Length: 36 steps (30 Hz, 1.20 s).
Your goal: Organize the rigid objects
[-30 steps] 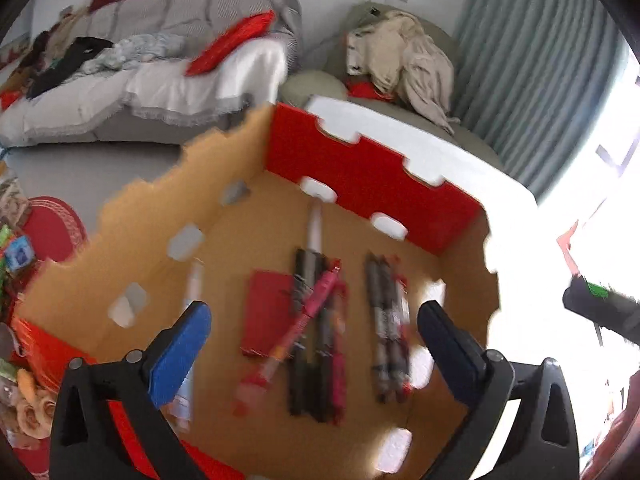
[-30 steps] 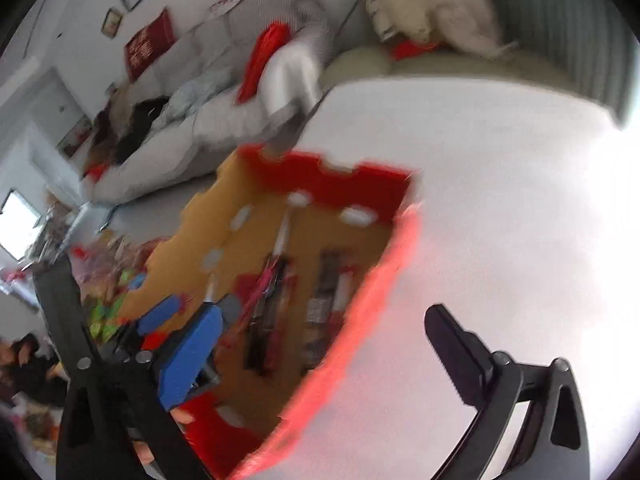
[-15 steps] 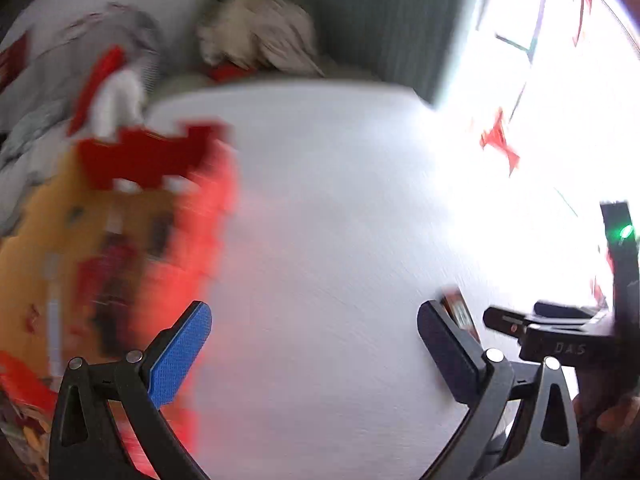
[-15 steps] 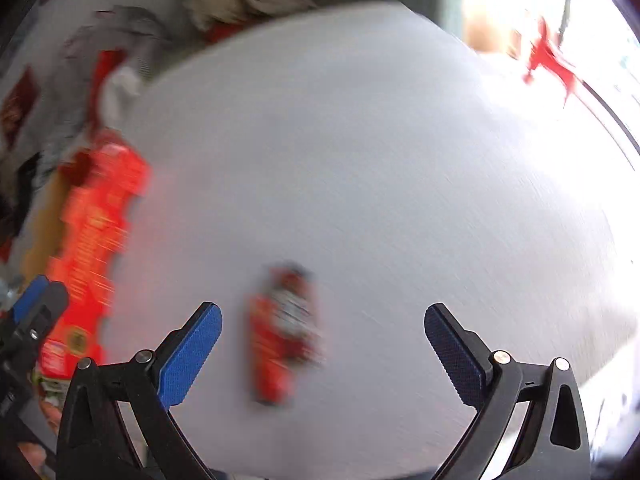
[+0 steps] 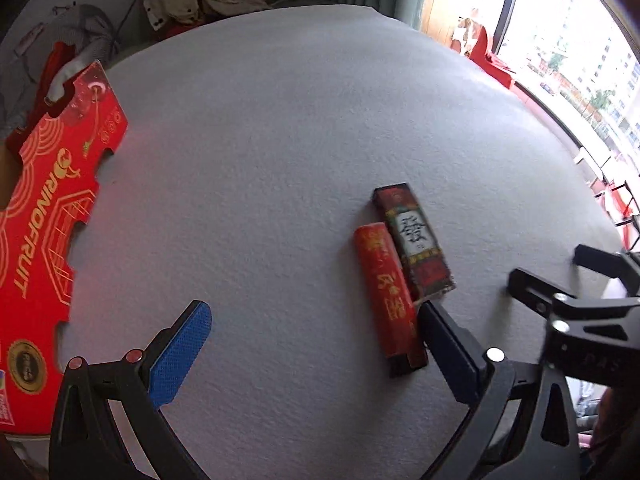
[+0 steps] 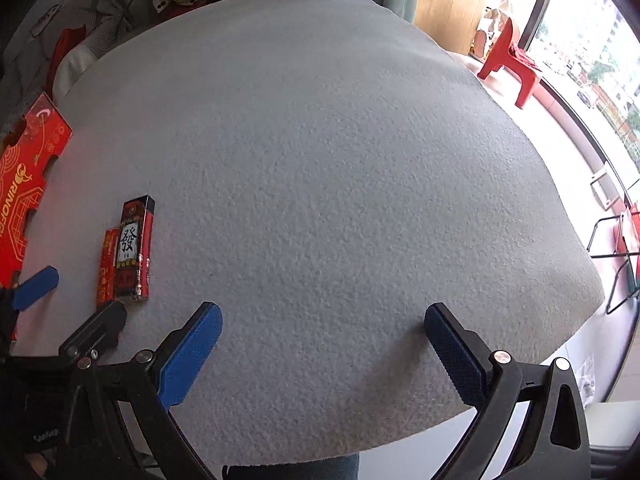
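two red boxes (image 5: 404, 276) lie just beside the wide-spread left tool (image 5: 312, 344).

My left gripper's (image 5: 310, 332) right finger (image 5: 448, 344) covers the near corner of the orange-red box (image 5: 386, 292), so I cannot tell whether they touch. The red carton (image 5: 44, 216) runs off the left edge in both views, its inside hidden. The small print on the dark box (image 5: 414, 240) is too small to read. In the right wrist view, the orange-red box sits half hidden behind the dark one.
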Available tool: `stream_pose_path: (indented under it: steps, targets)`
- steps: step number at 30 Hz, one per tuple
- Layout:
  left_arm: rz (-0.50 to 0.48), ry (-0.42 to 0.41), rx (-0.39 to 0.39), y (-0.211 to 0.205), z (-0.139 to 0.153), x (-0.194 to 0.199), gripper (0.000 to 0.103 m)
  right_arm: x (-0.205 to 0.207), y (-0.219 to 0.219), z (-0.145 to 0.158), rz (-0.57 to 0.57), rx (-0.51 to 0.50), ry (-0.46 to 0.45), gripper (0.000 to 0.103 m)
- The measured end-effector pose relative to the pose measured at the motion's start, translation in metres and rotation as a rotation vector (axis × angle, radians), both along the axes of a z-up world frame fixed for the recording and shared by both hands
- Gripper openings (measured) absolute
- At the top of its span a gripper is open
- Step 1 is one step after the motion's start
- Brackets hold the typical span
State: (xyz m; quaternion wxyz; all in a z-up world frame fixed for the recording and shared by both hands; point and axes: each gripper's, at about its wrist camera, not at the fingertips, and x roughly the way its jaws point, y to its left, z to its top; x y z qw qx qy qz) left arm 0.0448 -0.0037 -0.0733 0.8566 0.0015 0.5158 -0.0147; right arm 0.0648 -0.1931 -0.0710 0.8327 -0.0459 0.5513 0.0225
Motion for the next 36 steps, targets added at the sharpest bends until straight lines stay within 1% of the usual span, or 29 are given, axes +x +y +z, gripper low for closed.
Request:
stream_pose_path:
  steps: [5, 8, 10, 12, 13, 14, 15, 16, 17, 19, 20, 21, 22, 23, 25, 28, 29, 30, 31, 32, 33, 34, 35, 36]
  targets:
    - [0.083, -0.006, 0.007, 0.03, 0.002, 0.004, 0.103, -0.002, 0.009, -0.004, 0.003, 0.001, -0.039, 0.102]
    - [0.08, 0.006, 0.016, 0.032, 0.002, 0.009, 0.103, -0.004, 0.016, -0.005, 0.005, 0.0, -0.053, 0.102]
    - [0.071, -0.005, 0.059, 0.027, 0.003, 0.012, 0.103, 0.001, 0.016, -0.005, 0.001, -0.001, -0.037, 0.102]
    - [0.091, -0.036, 0.133, 0.026, 0.002, 0.013, 0.103, 0.004, 0.015, -0.005, 0.007, -0.002, -0.029, 0.102]
    - [0.11, -0.047, 0.153, 0.029, 0.002, 0.013, 0.103, 0.006, 0.014, -0.006, 0.01, -0.001, -0.027, 0.102]
    - [0.127, -0.043, 0.144, 0.032, 0.003, 0.013, 0.103, 0.006, 0.013, -0.005, 0.018, -0.001, -0.027, 0.102]
    - [0.142, -0.031, 0.117, 0.036, 0.003, 0.012, 0.103, 0.008, 0.013, -0.005, 0.022, 0.0, -0.023, 0.102]
    - [0.152, -0.018, 0.087, 0.039, 0.002, 0.013, 0.103, 0.01, 0.013, -0.005, 0.013, -0.002, -0.002, 0.102]
    - [0.157, -0.013, 0.07, 0.047, 0.001, 0.004, 0.103, 0.013, 0.014, -0.004, -0.004, 0.0, 0.018, 0.102]
    - [0.172, -0.015, 0.058, 0.049, -0.001, -0.005, 0.103, 0.021, 0.018, 0.001, -0.033, 0.066, 0.038, 0.102]
    - [0.187, -0.021, 0.051, 0.05, -0.001, -0.011, 0.103, 0.023, 0.024, 0.006, -0.045, 0.122, 0.028, 0.102]
    - [0.201, -0.026, 0.043, 0.054, -0.002, -0.022, 0.103, 0.026, 0.029, 0.01, -0.059, 0.154, 0.019, 0.102]
    - [0.221, -0.031, 0.028, 0.055, -0.003, -0.029, 0.103, 0.03, 0.036, 0.012, -0.07, 0.177, 0.015, 0.102]
    - [0.233, -0.034, 0.015, 0.048, -0.006, -0.027, 0.103, 0.036, 0.046, 0.013, -0.071, 0.19, 0.019, 0.102]
    - [0.241, -0.05, 0.014, 0.047, -0.009, -0.041, 0.103, 0.047, 0.065, 0.011, -0.055, 0.19, 0.04, 0.102]
    - [0.229, -0.057, 0.012, 0.05, -0.012, -0.045, 0.103, 0.058, 0.095, 0.005, 0.002, 0.159, 0.062, 0.101]
    - [0.225, -0.06, 0.012, 0.048, -0.014, -0.045, 0.103, 0.058, 0.108, 0.001, 0.034, 0.128, 0.072, 0.093]
    - [0.222, -0.061, 0.012, 0.048, -0.014, -0.046, 0.103, 0.055, 0.117, -0.001, 0.061, 0.089, 0.071, 0.091]
    - [0.219, -0.062, 0.012, 0.049, -0.014, -0.046, 0.103, 0.051, 0.125, -0.003, 0.094, 0.024, 0.05, 0.083]
    - [0.219, -0.062, 0.011, 0.051, -0.013, -0.049, 0.103, 0.045, 0.128, -0.003, 0.137, 0.009, 0.02, 0.07]
    - [0.22, -0.062, 0.012, 0.051, -0.013, -0.048, 0.103, 0.04, 0.128, -0.002, 0.166, 0.012, 0.008, 0.064]
    - [0.22, -0.062, 0.012, 0.05, -0.013, -0.046, 0.103, 0.037, 0.125, -0.001, 0.188, 0.014, 0.009, 0.051]
    - [0.22, -0.063, 0.012, 0.049, -0.012, -0.046, 0.103, 0.035, 0.12, -0.001, 0.207, 0.013, 0.01, 0.035]
    - [0.214, -0.062, 0.011, 0.047, -0.012, -0.045, 0.103, 0.034, 0.113, -0.001, 0.217, 0.018, 0.013, 0.027]
